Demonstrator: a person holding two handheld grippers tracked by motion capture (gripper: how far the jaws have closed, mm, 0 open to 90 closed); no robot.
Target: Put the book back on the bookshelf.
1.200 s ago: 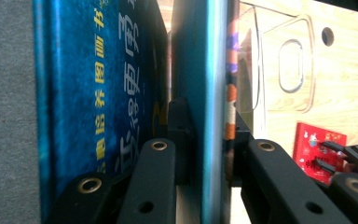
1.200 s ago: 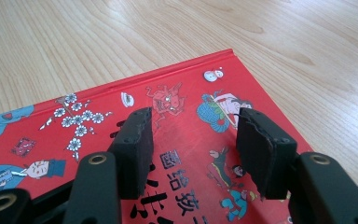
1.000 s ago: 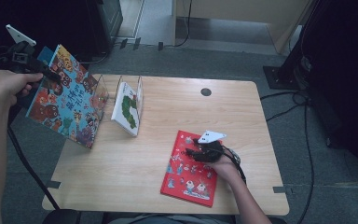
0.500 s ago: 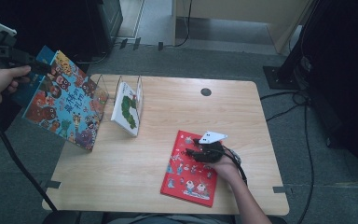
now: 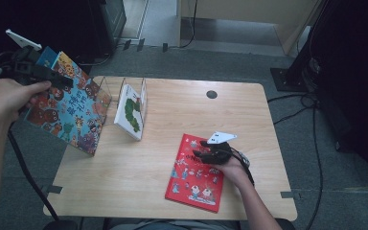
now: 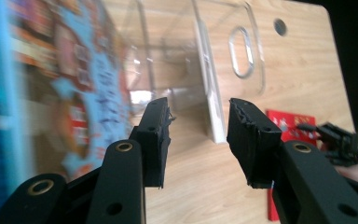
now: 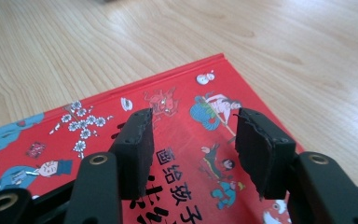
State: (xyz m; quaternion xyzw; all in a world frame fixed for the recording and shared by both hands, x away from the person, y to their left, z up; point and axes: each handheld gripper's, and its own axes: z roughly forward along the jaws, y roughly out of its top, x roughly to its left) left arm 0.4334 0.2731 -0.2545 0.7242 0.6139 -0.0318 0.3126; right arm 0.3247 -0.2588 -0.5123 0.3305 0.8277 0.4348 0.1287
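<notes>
While the person's left hand (image 5: 10, 96) is raised off the table's left edge, the left gripper (image 5: 52, 79) it holds lies across the top of a blue picture book (image 5: 69, 112) crowded with cartoon monsters. That book leans, tilted, against the outer left wall of a clear acrylic book rack (image 5: 106, 88), with its lower corner on the wooden table (image 5: 172, 110). In the left gripper view the jaws have just been opening and now stand apart with nothing between the pads (image 6: 156, 135); the blue book's cover shows as a blur just left of the left jaw. Right of the blue book, a white book with a green caterpillar on its cover (image 5: 130, 112) stands slanted inside the rack, between its clear dividers. Further right, well apart from the rack, a red picture book (image 5: 194, 177) lies flat near the table's front edge. The right gripper (image 5: 205, 149) sits over the red book's upper part, the right hand (image 5: 230, 165) behind it. In the right gripper view its jaws stand parted just over the red cover, gripping nothing; whether the pads (image 7: 137, 144) touch the cover I cannot tell.
</notes>
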